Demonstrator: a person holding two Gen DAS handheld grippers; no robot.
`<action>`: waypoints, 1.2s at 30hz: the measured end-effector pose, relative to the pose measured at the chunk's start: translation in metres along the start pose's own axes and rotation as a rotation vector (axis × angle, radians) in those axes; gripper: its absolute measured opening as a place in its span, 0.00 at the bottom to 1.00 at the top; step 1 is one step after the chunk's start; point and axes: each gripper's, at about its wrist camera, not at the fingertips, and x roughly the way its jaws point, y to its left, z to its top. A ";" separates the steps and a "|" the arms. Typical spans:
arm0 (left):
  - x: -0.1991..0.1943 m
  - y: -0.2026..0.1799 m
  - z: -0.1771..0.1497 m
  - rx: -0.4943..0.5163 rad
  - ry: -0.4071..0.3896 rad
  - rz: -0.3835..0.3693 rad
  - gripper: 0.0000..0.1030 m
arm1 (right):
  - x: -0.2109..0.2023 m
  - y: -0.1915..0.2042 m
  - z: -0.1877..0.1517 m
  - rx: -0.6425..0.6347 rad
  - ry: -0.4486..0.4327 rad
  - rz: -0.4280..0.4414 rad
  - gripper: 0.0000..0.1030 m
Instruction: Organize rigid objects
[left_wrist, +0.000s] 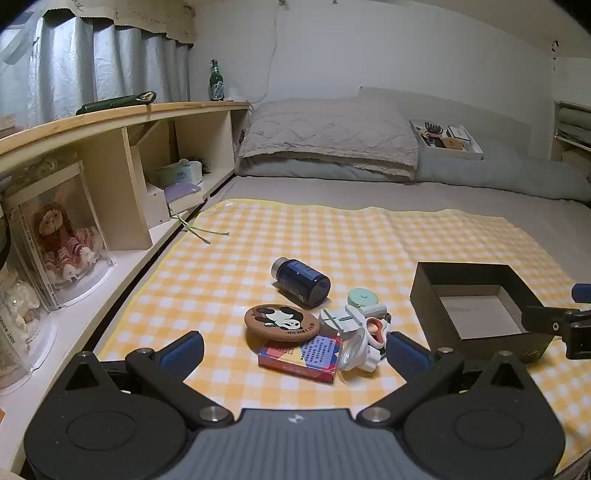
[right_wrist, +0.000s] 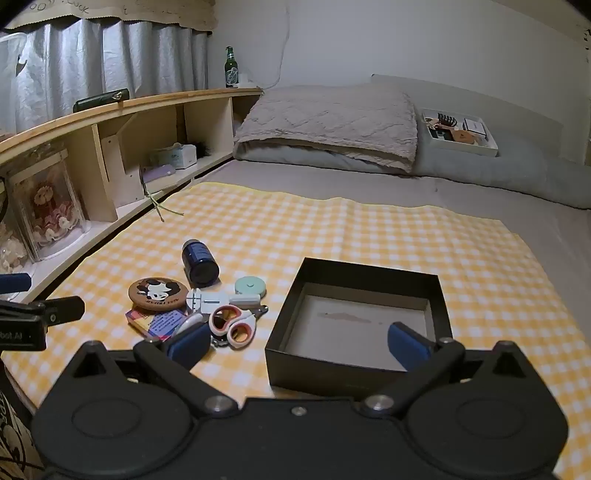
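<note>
A pile of small objects lies on the yellow checked cloth (left_wrist: 295, 229): a dark blue bottle (left_wrist: 301, 282) on its side, a round panda coaster (left_wrist: 282, 322), a red and blue card box (left_wrist: 301, 354), a mint tape measure (left_wrist: 362, 297), a white holder (left_wrist: 341, 319) and white scissors (right_wrist: 232, 325). An empty black box (right_wrist: 356, 321) stands to their right. My left gripper (left_wrist: 295, 352) is open and empty, just in front of the pile. My right gripper (right_wrist: 299, 345) is open and empty, above the black box's near wall.
A wooden shelf (left_wrist: 122, 110) with doll cases (left_wrist: 59, 229) and a green bottle (left_wrist: 217, 81) runs along the left. Pillows (left_wrist: 328, 136) and a white tray (left_wrist: 447, 140) of small items lie at the back of the bed.
</note>
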 end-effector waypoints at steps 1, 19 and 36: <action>0.000 0.000 0.000 -0.001 -0.001 -0.001 1.00 | 0.000 0.000 0.000 0.000 0.000 -0.001 1.00; 0.000 -0.002 0.002 0.004 -0.004 0.001 1.00 | 0.001 -0.001 0.001 0.006 0.007 0.001 1.00; 0.001 -0.003 -0.001 0.002 -0.002 0.002 1.00 | 0.004 -0.002 0.001 0.013 0.012 -0.001 1.00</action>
